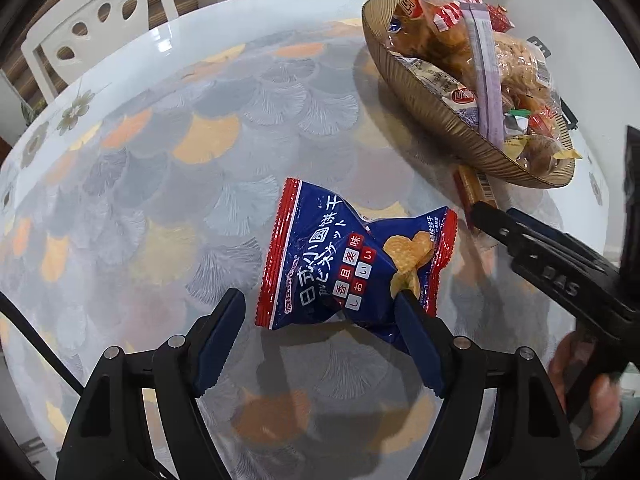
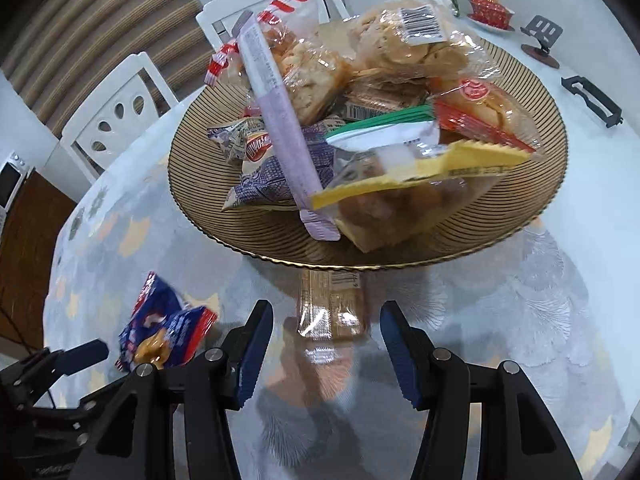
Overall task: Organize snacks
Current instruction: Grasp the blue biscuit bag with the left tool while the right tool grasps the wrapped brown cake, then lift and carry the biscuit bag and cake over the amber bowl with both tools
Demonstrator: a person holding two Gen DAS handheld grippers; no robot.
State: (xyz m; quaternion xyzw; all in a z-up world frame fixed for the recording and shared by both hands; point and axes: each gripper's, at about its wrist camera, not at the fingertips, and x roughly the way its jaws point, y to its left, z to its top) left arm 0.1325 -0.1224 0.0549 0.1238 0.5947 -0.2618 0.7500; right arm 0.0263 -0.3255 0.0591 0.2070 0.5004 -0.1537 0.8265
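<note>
A blue snack bag (image 1: pixel 352 256) with red sealed ends lies crumpled on the table. My left gripper (image 1: pixel 316 312) hangs over it, open; its right finger (image 1: pixel 404 308) overlaps the bag's near corner and the left finger stands off to the side. In the right wrist view a brown wafer packet (image 2: pixel 332 304) lies half under the rim of the snack plate (image 2: pixel 200 200). My right gripper (image 2: pixel 326 320) is open just short of the packet, with both pads apart from it. The same bag (image 2: pixel 168 332) shows at lower left. A hand (image 1: pixel 592 400) holds the right gripper (image 1: pixel 500 228).
The ribbed brown plate (image 1: pixel 432 120) is heaped with several wrapped snacks. Around the leaf-patterned table (image 1: pixel 160 160) stand white chairs (image 2: pixel 116 116). A red tea set (image 2: pixel 490 8), a small stand (image 2: pixel 542 36) and a black clip (image 2: pixel 592 100) sit beyond the plate.
</note>
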